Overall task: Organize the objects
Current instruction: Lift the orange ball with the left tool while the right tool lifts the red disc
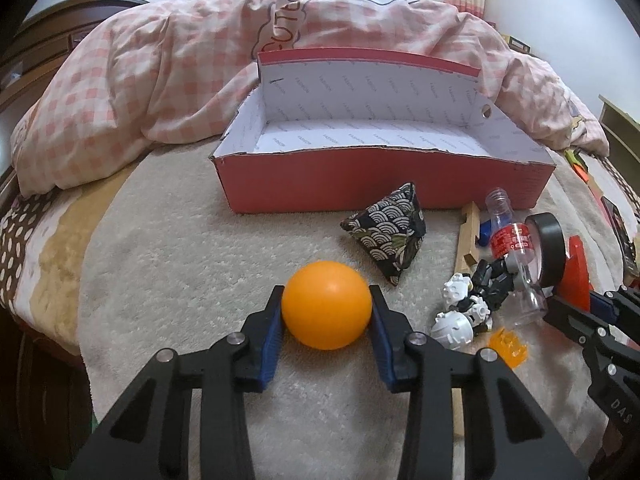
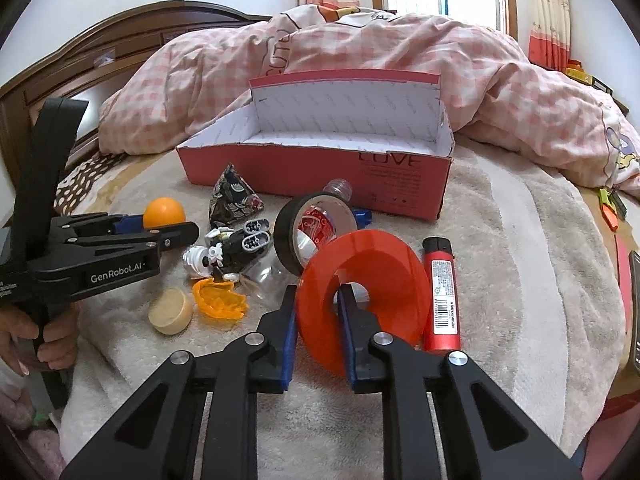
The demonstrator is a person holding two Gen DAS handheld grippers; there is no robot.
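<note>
My left gripper (image 1: pixel 326 292) is shut on an orange ball (image 1: pixel 326 306), with a blue pad pressed against each side; the ball rests on the beige blanket. From the right wrist view the same gripper (image 2: pixel 176 232) lies at the left with the ball (image 2: pixel 164 212) at its tips. My right gripper (image 2: pixel 318 289) is shut on the rim of a red plastic ring (image 2: pixel 380 272), one finger through its hole and the other outside. An open red cardboard box (image 1: pixel 380 184) with a white inside stands behind, nothing visible in it.
Between the grippers lie a patterned pyramid pouch (image 1: pixel 384 232), a clear bottle (image 1: pixel 508 236), a black tape roll (image 2: pixel 288 228), a black-and-white toy figure (image 1: pixel 468 304), an orange plastic piece (image 2: pixel 218 300) and a wooden disc (image 2: pixel 170 311). A red lighter (image 2: pixel 440 300) lies right. A pink quilt (image 1: pixel 160 80) is heaped behind.
</note>
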